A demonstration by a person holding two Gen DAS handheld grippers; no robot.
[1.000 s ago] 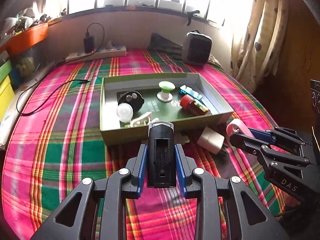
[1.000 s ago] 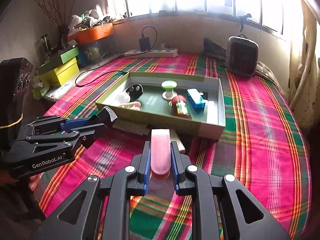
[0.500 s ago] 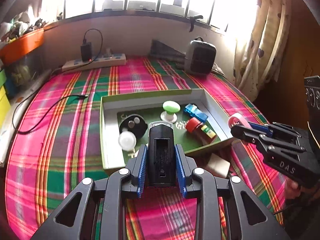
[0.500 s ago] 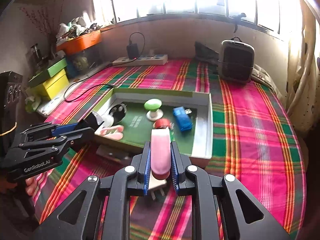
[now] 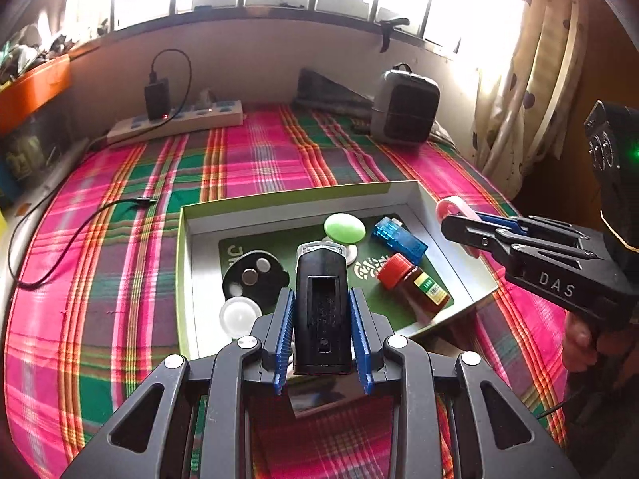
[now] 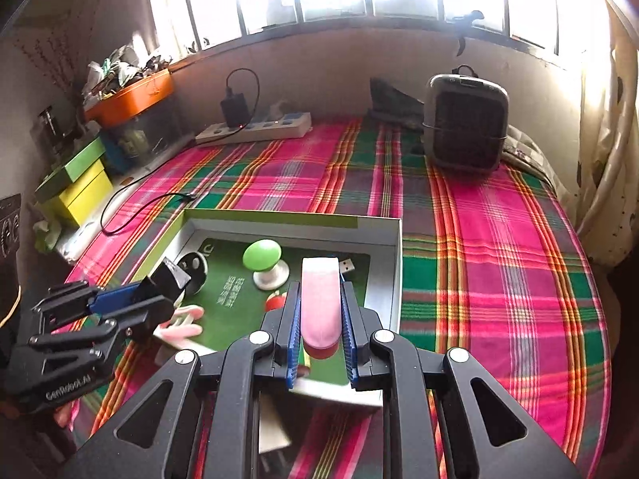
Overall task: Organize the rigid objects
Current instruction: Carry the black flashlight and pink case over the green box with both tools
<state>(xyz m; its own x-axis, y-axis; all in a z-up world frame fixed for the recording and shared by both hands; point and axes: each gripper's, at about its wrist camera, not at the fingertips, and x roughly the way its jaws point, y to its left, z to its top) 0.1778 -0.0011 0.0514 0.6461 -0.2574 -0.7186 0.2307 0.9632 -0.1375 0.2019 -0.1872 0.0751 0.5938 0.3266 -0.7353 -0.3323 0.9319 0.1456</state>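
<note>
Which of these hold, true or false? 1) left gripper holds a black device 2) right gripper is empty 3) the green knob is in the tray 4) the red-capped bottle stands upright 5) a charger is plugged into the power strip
1) True: the left gripper is shut on the black device.
2) False: the right gripper is shut on a pink case.
3) True: the green knob sits inside the tray.
4) False: the red-capped bottle lies on its side on the tray floor.
5) True: a black charger is plugged into the power strip by the wall.
</note>
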